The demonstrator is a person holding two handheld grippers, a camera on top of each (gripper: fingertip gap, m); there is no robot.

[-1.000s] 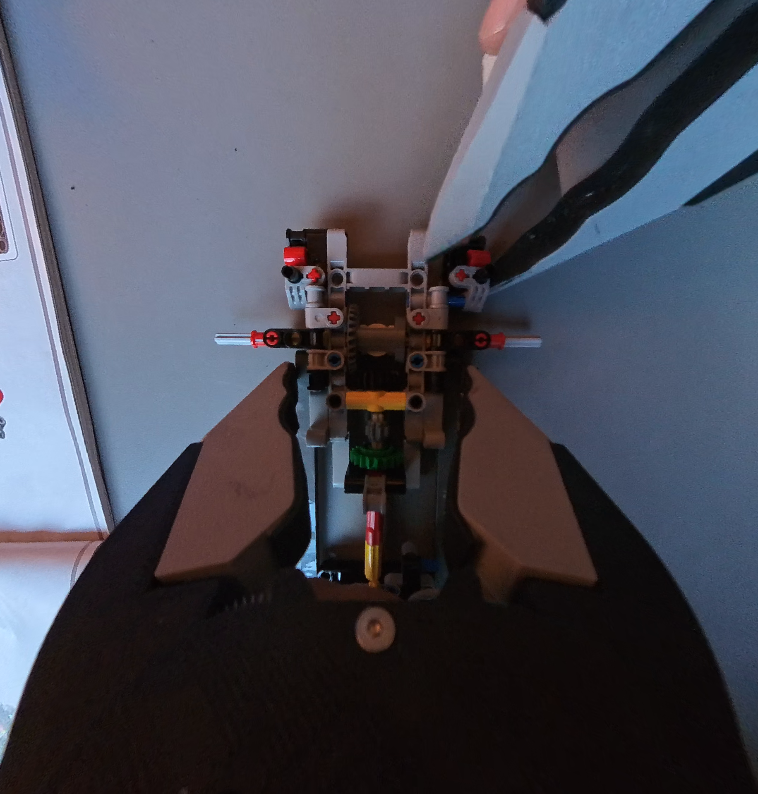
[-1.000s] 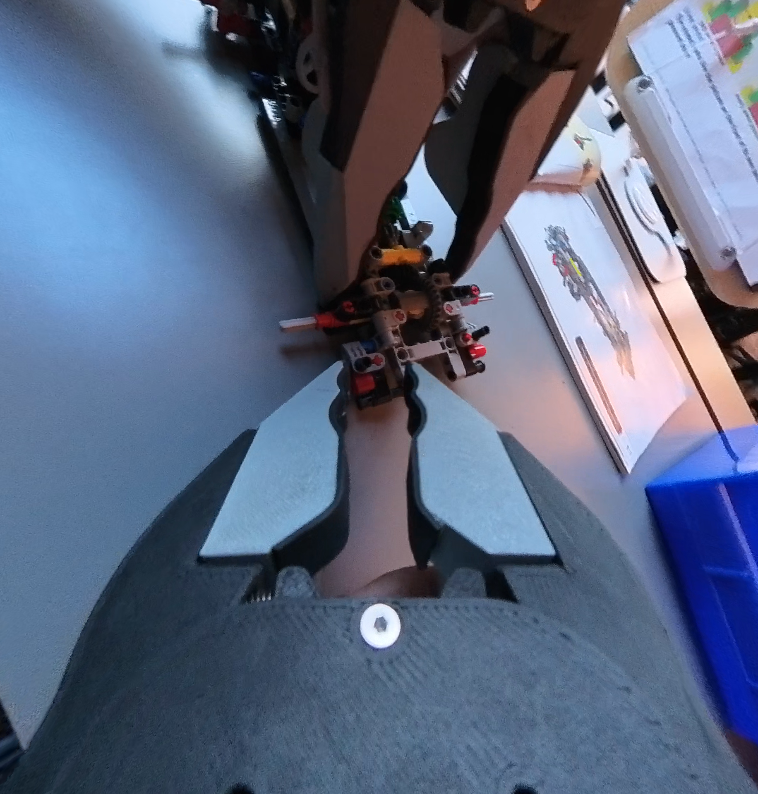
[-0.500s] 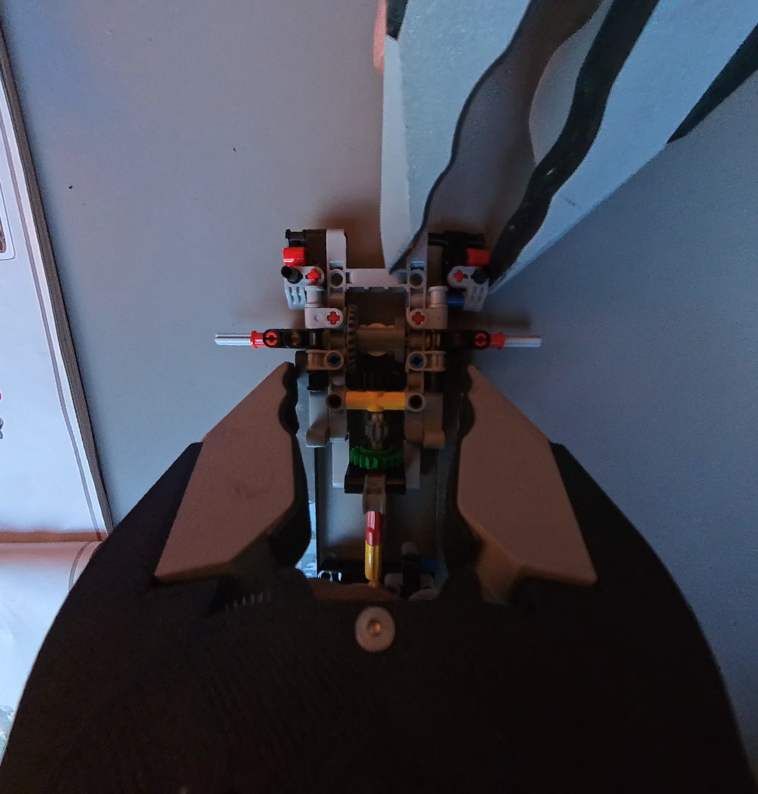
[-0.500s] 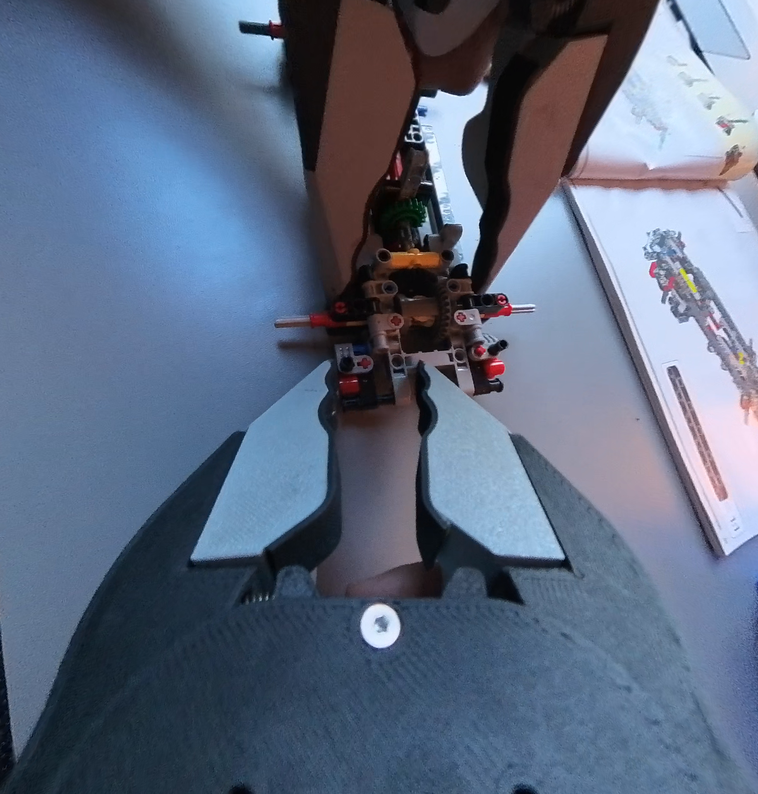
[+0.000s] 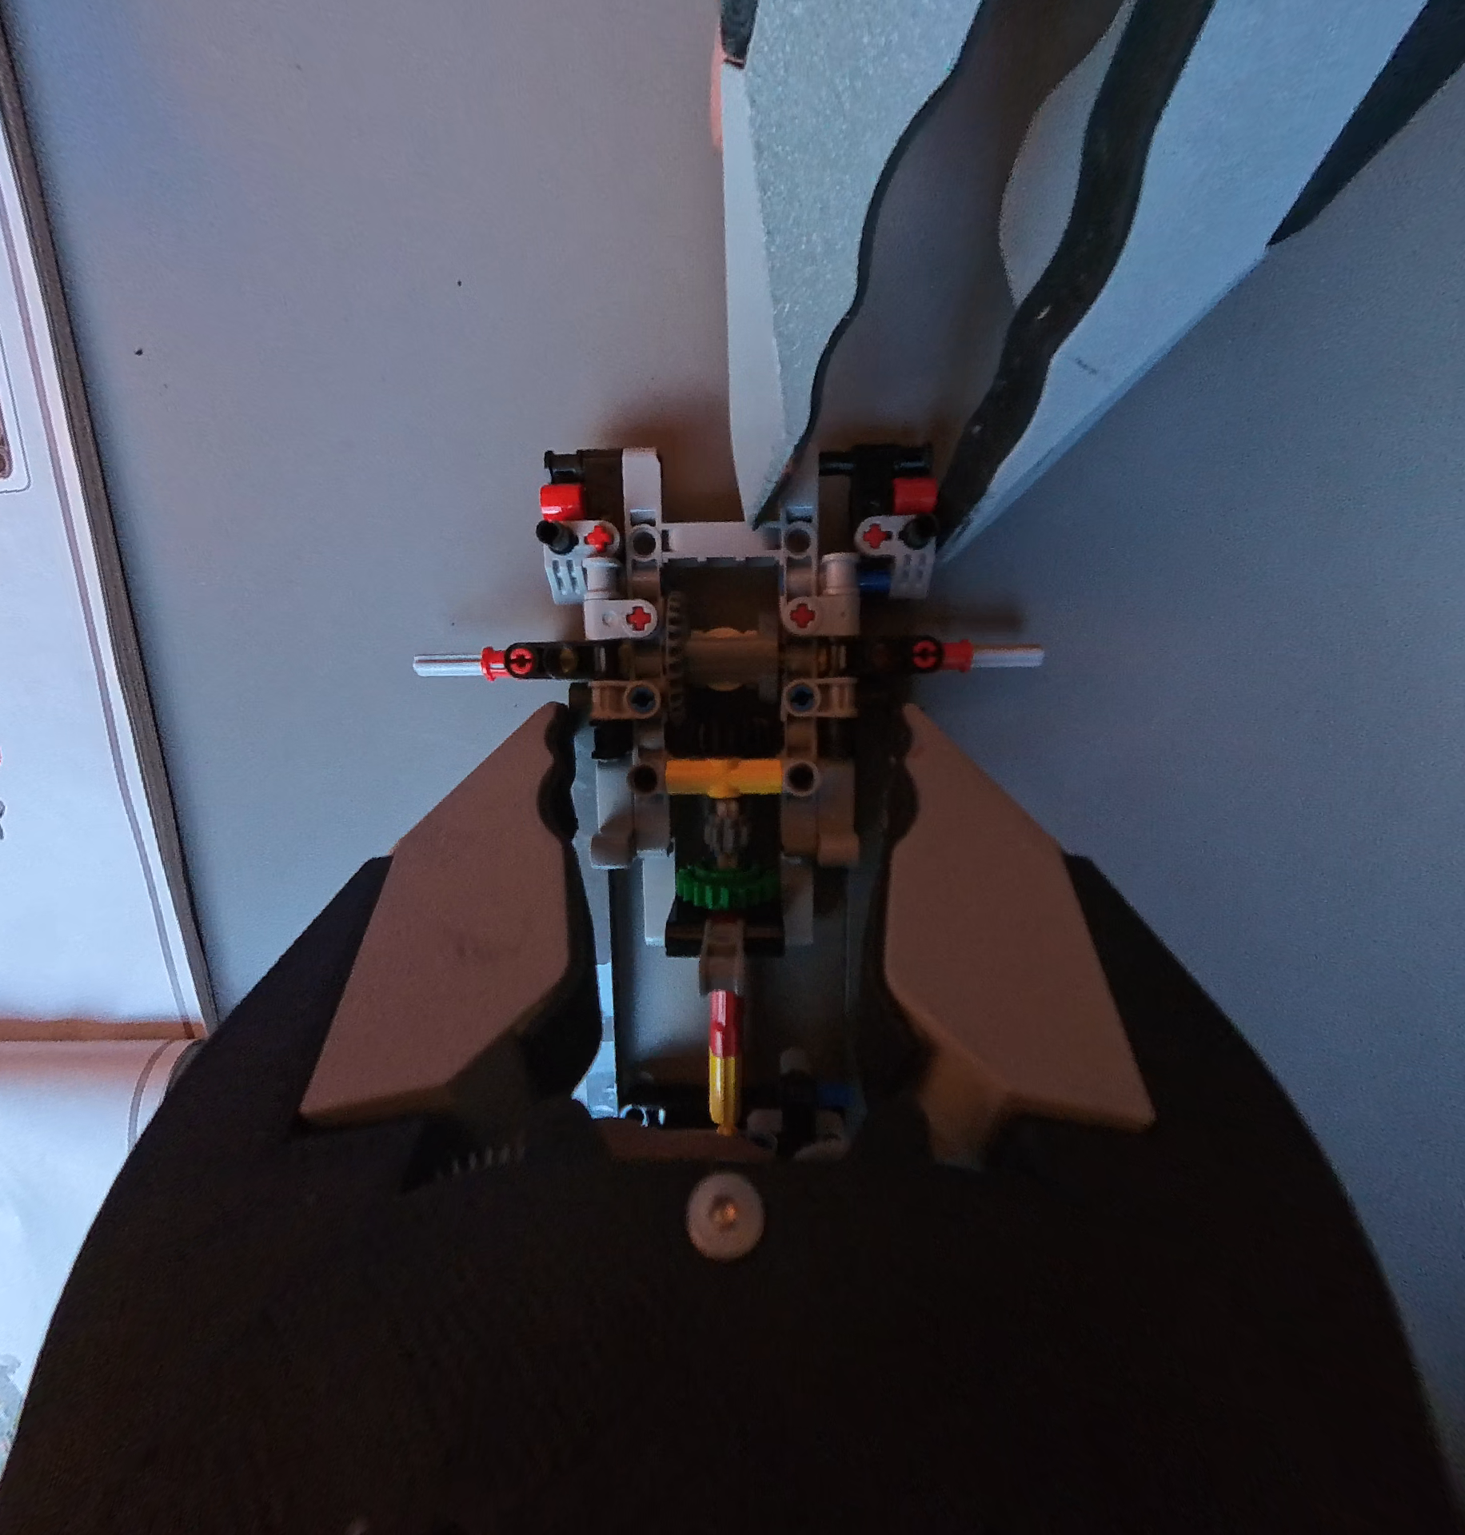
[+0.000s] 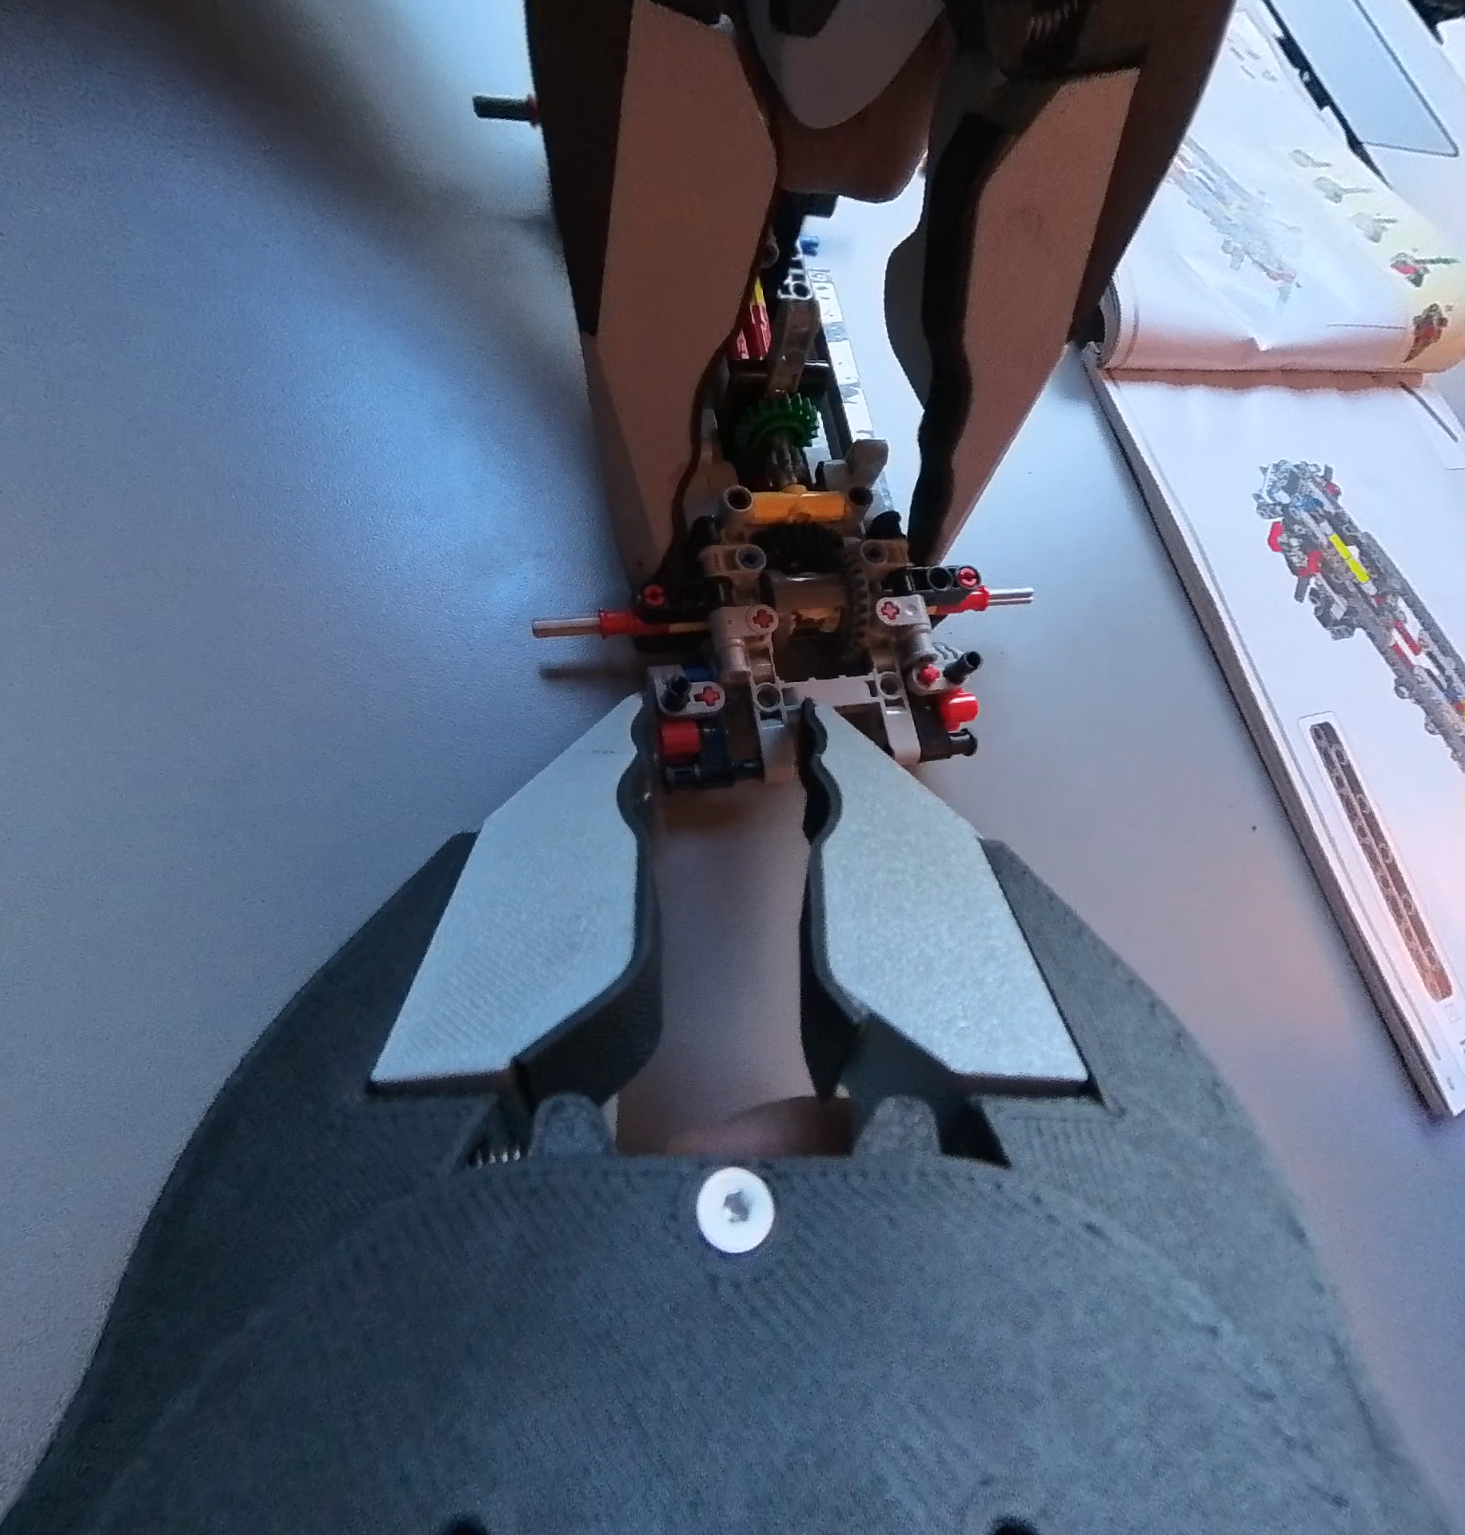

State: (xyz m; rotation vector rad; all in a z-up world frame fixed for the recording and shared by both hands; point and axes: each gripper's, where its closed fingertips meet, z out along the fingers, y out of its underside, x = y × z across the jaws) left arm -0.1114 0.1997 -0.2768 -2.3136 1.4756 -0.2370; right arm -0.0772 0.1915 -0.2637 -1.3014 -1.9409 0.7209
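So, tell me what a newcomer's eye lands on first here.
The brick-built model, with its gears and red pins, lies on the grey table between both grippers. The left gripper clamps its body; the right gripper grips its end. An open instruction booklet lies alongside.

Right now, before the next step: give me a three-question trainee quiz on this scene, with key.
1. Multiple choice: the gear on the centre shaft of the brick model is A red, B green, C blue.
2. True or false: an open booklet lies on the table beside the model.
3. Short answer: which tongs straddle a corner of the model's end?

Key: 1 B. 2 True. 3 The right tongs; the left tongs flank the model's long frame.
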